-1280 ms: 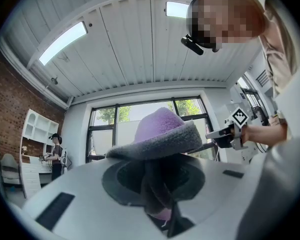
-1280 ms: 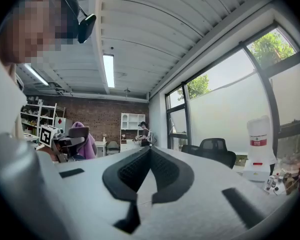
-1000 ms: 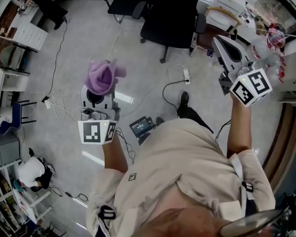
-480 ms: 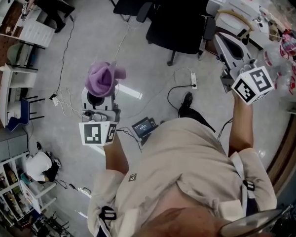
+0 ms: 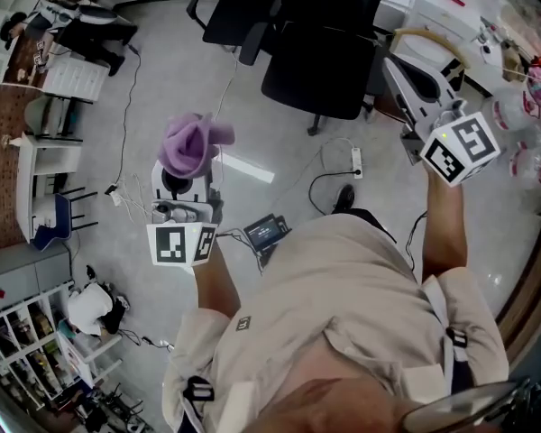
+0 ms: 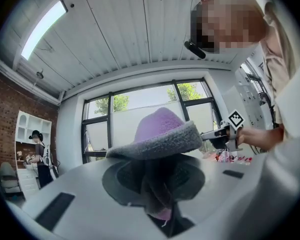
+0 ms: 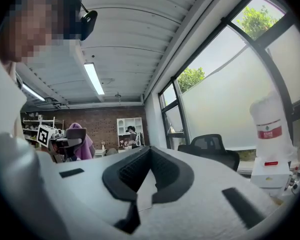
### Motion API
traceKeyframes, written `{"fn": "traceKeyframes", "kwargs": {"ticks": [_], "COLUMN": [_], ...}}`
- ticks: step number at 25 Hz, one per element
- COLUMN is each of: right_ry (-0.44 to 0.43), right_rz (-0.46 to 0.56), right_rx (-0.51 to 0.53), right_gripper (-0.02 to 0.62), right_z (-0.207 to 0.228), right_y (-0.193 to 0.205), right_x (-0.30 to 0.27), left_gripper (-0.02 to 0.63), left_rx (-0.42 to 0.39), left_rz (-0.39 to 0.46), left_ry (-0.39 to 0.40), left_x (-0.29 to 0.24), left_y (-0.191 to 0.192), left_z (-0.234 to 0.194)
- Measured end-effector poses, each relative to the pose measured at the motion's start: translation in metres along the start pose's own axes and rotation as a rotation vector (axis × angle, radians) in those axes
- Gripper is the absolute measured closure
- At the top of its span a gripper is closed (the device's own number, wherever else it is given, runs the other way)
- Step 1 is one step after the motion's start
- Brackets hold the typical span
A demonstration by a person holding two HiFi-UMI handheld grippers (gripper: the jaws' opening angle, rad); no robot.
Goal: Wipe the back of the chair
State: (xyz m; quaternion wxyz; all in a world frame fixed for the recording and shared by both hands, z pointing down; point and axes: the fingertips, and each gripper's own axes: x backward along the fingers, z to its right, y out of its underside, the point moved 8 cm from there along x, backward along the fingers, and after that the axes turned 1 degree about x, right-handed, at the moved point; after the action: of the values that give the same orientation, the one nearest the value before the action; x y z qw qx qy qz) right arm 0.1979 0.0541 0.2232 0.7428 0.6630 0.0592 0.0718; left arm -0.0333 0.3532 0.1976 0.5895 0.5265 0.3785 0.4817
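Observation:
A black office chair (image 5: 320,57) stands on the grey floor ahead of me, its backrest dark and partly cut off at the top edge; it also shows in the right gripper view as the chair (image 7: 212,149). My left gripper (image 5: 188,159) points upward and is shut on a purple cloth (image 5: 195,141) that flops over its jaws. In the left gripper view the cloth (image 6: 160,131) is pinched in the left gripper (image 6: 159,186). My right gripper (image 5: 397,69) is raised at the right, beside the chair, its jaws closed with nothing in them; its pads meet in the right gripper (image 7: 148,151).
A second black chair (image 5: 243,7) stands left of the first. Cables, a power strip (image 5: 354,162) and a small device (image 5: 263,231) lie on the floor. A white table (image 5: 473,39) with bottles is at the right; desks and shelves (image 5: 36,142) line the left.
The head view has shifted so the black chairs sit larger and lower in frame. Both grippers keep about the same pose; the cloth stays held.

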Motion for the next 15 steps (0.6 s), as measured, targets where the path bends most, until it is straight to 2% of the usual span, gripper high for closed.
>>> {"fn": "traceKeyframes", "kwargs": {"ticks": [6, 15], "right_ry": [0.011, 0.069], "right_rz": [0.025, 0.066], "right_rx": [0.000, 0.046], "right_gripper": [0.600, 0.600], "right_z": [0.056, 0.089], "right_y": [-0.005, -0.029], "right_x": [0.005, 0.011], "left_gripper": [0.537, 0.537], "left_rx": [-0.022, -0.031], "left_rz": [0.024, 0.039], "left_ry": [0.036, 0.105], "left_x": [-0.062, -0.129], "left_y": [-0.009, -0.015], "left_z": [0.027, 0.034]}}
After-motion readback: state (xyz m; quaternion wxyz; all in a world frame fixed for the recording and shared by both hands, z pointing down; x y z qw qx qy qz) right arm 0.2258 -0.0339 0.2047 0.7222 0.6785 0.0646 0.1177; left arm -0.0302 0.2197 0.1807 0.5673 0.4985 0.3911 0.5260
